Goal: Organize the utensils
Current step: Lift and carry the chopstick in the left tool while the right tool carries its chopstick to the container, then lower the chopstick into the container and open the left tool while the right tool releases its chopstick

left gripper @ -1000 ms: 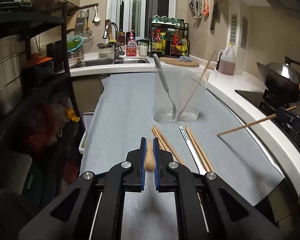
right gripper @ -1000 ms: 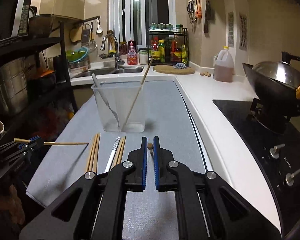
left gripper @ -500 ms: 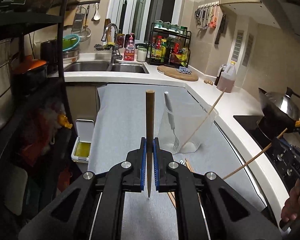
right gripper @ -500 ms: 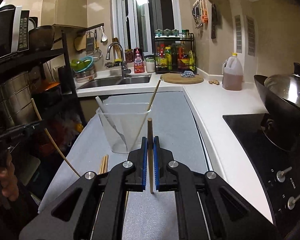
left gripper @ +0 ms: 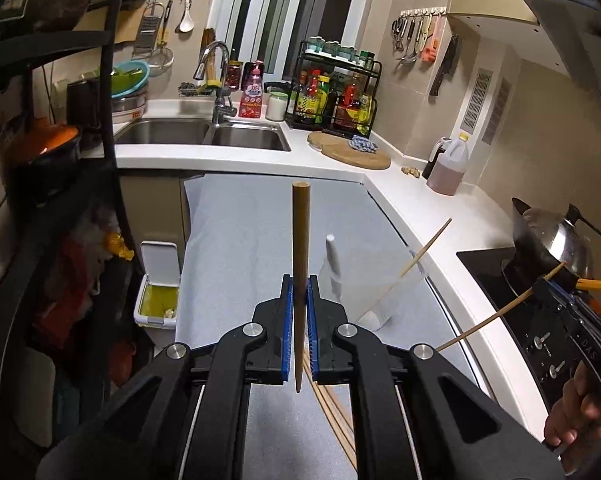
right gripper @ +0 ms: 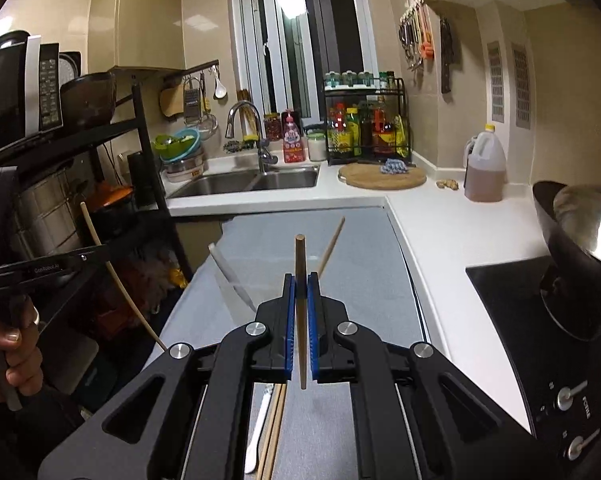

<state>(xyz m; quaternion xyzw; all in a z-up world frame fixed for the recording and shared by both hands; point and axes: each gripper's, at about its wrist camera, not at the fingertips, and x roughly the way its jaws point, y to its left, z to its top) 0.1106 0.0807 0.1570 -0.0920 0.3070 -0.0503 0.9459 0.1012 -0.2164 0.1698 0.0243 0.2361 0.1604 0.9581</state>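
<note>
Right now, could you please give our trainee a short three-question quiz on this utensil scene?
1. True or false: the left gripper is shut on a chopstick.
2. What does the clear container on the grey mat hold?
A. one chopstick and a white-handled utensil
B. two spoons
C. nothing
3. Fill in: the right gripper holds its own chopstick roughly ____ between its pads.

Key: 1 true. 2 A: a leaning chopstick and a white-handled utensil. 3 upright.
</note>
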